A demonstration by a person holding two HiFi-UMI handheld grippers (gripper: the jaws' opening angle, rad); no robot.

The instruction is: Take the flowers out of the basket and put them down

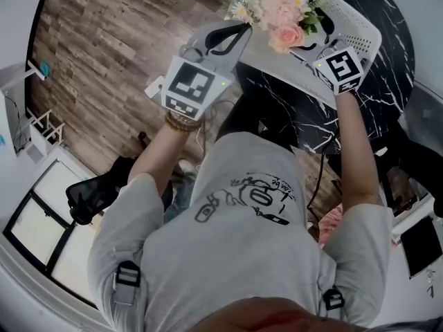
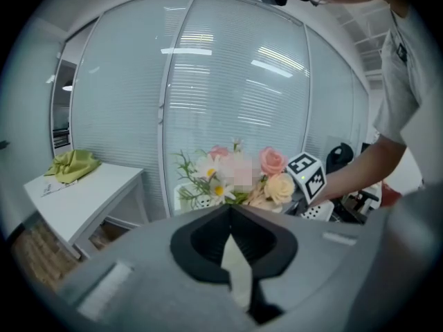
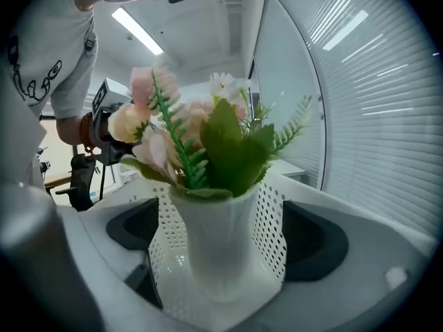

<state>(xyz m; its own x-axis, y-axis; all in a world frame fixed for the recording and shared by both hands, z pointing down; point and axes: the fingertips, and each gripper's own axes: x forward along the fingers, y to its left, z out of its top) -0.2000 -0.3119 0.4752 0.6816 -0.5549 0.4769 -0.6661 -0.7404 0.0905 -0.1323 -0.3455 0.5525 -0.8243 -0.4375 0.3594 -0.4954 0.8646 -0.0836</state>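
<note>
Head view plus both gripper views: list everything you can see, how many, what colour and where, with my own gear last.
flowers: one bunch, pink, cream and white with green leaves, standing in the vase
vase: one, white, inside the basket
basket: one, white and perforated, on the table
table: one, black with white veins, in front of the person
side table: one, white, by the glass wall
cloth: one, yellow-green, crumpled on the side table
chair: one, black, on the floor at the person's left
floor: brown wood planks
T-shirt: one, grey, printed, on the person
left tongs: grey, shut and empty, next to the flowers
right tongs: grey, open, astride the basket's corner and vase
</note>
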